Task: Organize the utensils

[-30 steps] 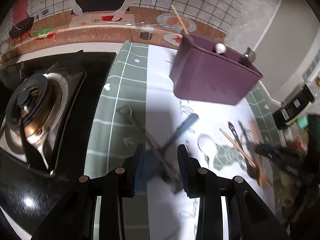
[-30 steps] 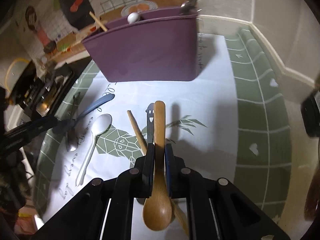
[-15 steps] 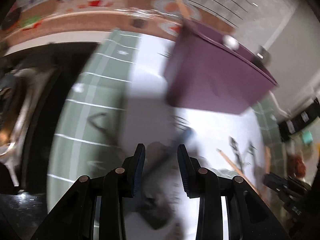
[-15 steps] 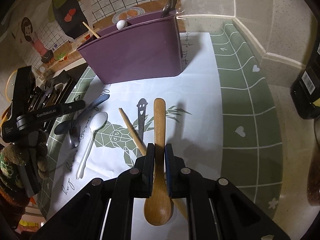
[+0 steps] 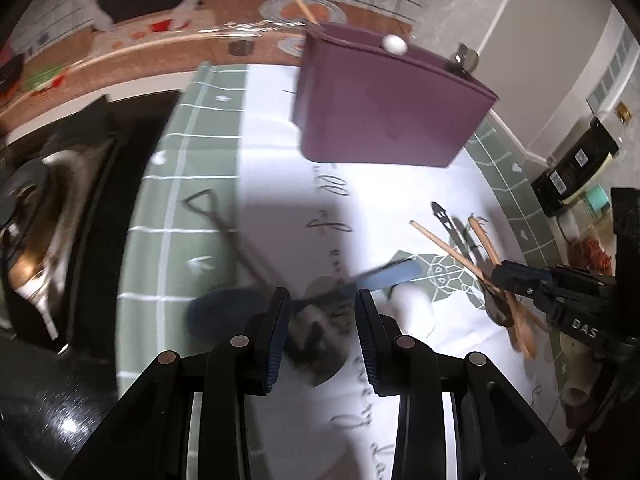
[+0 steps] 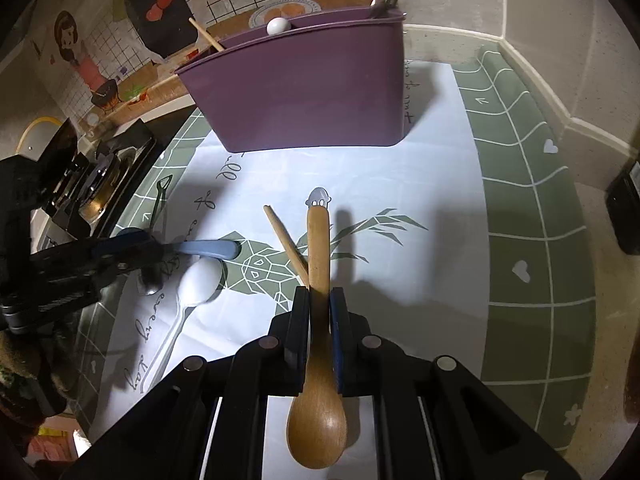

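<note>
Right wrist view had the right gripper (image 6: 319, 300) pinching a wooden spoon (image 6: 318, 360) by its handle, bowl end toward the camera, handle aimed at the purple utensil holder (image 6: 308, 84) on the printed mat (image 6: 520, 208). A wooden chopstick (image 6: 285, 245) lay just beside it, with a white plastic spoon (image 6: 192, 292) off to the left. Left gripper (image 5: 322, 316) had its fingers spread, hovering over a blurry blue spoon (image 5: 384, 276); couldn't tell if it touched. The holder already had a chopstick, a white-tipped utensil and a metal one sticking out
</note>
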